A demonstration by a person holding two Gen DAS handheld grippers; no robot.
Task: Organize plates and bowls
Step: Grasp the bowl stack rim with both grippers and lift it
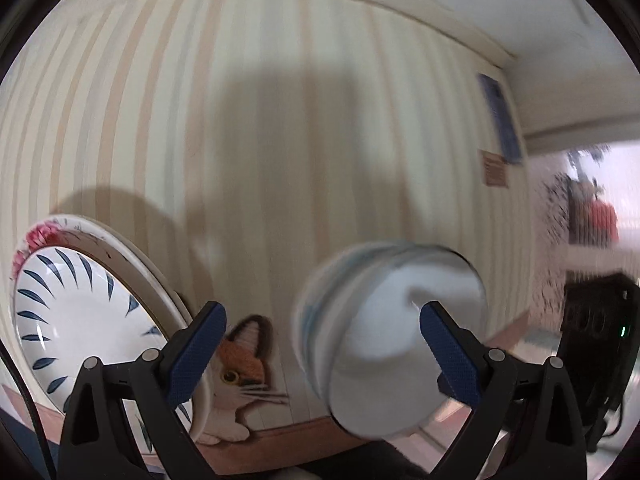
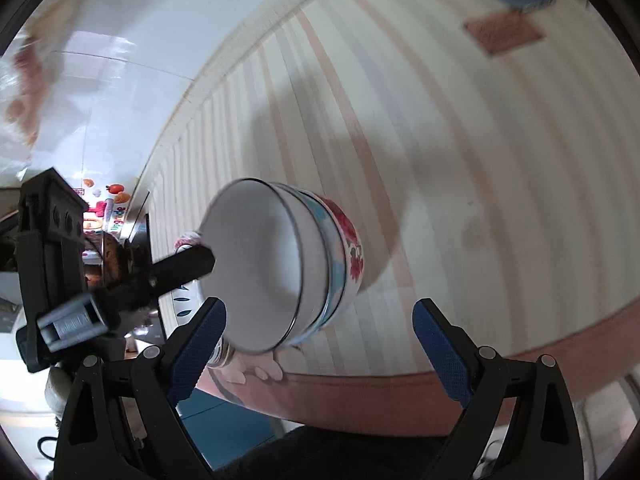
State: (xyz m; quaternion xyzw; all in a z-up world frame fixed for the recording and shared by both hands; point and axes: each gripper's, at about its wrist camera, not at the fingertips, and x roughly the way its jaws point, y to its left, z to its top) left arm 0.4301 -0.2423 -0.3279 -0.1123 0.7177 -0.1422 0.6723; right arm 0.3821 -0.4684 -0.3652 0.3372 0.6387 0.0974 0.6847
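**Left gripper** (image 1: 322,346): lower middle of the left wrist view. Black arms, blue textured pads, jaws spread wide, nothing between them. The same gripper shows at the left of the right wrist view (image 2: 200,258), one black finger reaching to the rim of the top bowl; whether it touches is not clear.

**Right gripper** (image 2: 320,346): lower middle of the right wrist view. Jaws spread wide, pinching nothing.

**Stack of bowls** (image 2: 288,268): centre of the right wrist view, above and between the right gripper's pads. Three nested bowls: a white one with a dark rim line innermost, a blue-banded one next, a red-flowered one outermost. In the left wrist view the stack (image 1: 384,344) sits lower right, heavily blurred, partly behind the right-hand pad.

**Blue-leaf plate** (image 1: 92,336): lower left of the left wrist view. White, ringed with dark blue leaf strokes, lying on the plate below.

**Floral-rim plate** (image 1: 44,236): under the blue-leaf plate, pink flowers showing at its upper left edge.

**Striped tablecloth** (image 1: 280,140): cream with tan and pale blue stripes, filling most of both views; brown border at the bottom edge.

**Cat figure** (image 1: 240,372): orange and white print on the cloth, between plates and bowls, bottom centre of the left wrist view.
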